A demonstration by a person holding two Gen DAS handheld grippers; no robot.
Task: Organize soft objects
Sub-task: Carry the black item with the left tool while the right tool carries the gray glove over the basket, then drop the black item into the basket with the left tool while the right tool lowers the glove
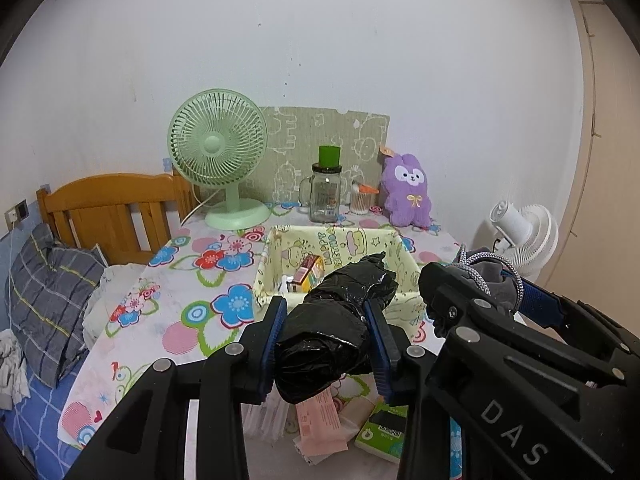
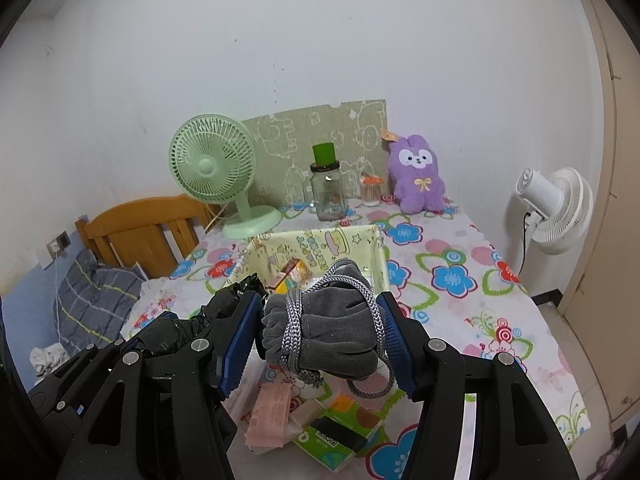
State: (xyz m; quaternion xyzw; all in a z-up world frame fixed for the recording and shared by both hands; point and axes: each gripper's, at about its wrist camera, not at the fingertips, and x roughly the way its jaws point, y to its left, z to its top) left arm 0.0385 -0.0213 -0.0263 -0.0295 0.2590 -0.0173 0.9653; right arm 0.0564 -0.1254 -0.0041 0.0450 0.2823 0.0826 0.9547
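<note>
My left gripper (image 1: 326,340) is shut on a rolled black plastic bag (image 1: 332,328), held above the near part of the flowered table. My right gripper (image 2: 320,332) is shut on a grey velvet pouch (image 2: 324,332) wound with a silver braided cord. The two grippers hang side by side, the right one showing at the right of the left wrist view (image 1: 500,320). Ahead of both stands a pale yellow fabric box (image 1: 280,248) (image 2: 360,244), open on top, with a small orange carton (image 1: 306,276) inside. A purple plush rabbit (image 1: 406,194) (image 2: 418,178) sits against the wall.
A green desk fan (image 1: 218,156), a glass jar with a green lid (image 1: 326,192) and a cotton-swab holder (image 1: 362,198) line the back. Pink tissue packs (image 2: 268,412) and a green pack (image 2: 340,436) lie below the grippers. A white fan (image 2: 556,208) stands right; a bed with pillow (image 1: 48,300) lies left.
</note>
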